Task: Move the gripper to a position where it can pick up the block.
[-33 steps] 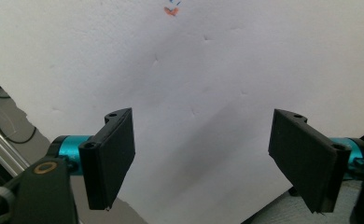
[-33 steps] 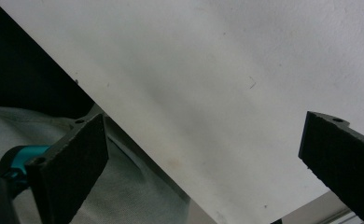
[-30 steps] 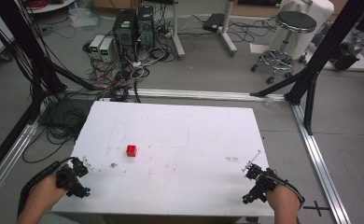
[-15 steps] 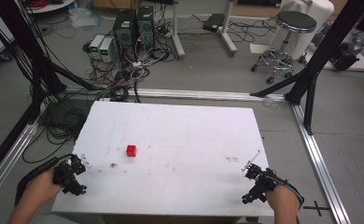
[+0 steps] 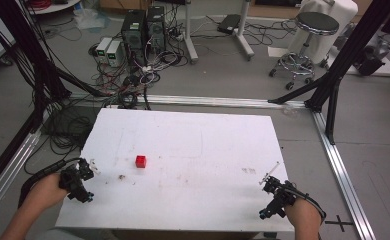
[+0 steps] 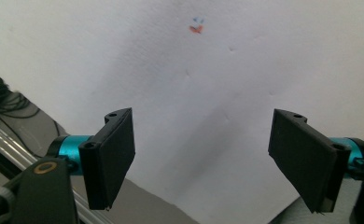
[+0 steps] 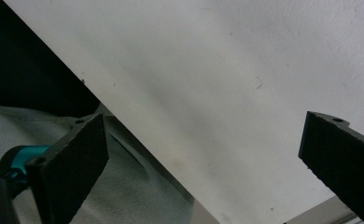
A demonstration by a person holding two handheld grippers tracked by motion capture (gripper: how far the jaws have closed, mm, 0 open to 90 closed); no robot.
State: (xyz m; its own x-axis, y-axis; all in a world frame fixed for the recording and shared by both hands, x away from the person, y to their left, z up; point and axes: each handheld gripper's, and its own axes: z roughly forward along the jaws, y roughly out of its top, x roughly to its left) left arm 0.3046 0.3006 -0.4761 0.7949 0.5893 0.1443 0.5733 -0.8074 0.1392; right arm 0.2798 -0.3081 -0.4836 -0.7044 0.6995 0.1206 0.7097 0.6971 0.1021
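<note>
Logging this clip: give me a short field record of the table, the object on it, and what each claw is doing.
surface: white table, scuffed, with small marks
object: red cube, alone on the table, left of centre
left claw: open, holding nothing, at the table's near left edge
right claw: open, holding nothing, at the near right corner
contact: neither claw touches the cube

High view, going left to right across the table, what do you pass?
Left gripper → brown smudge → red cube → right gripper.
</note>
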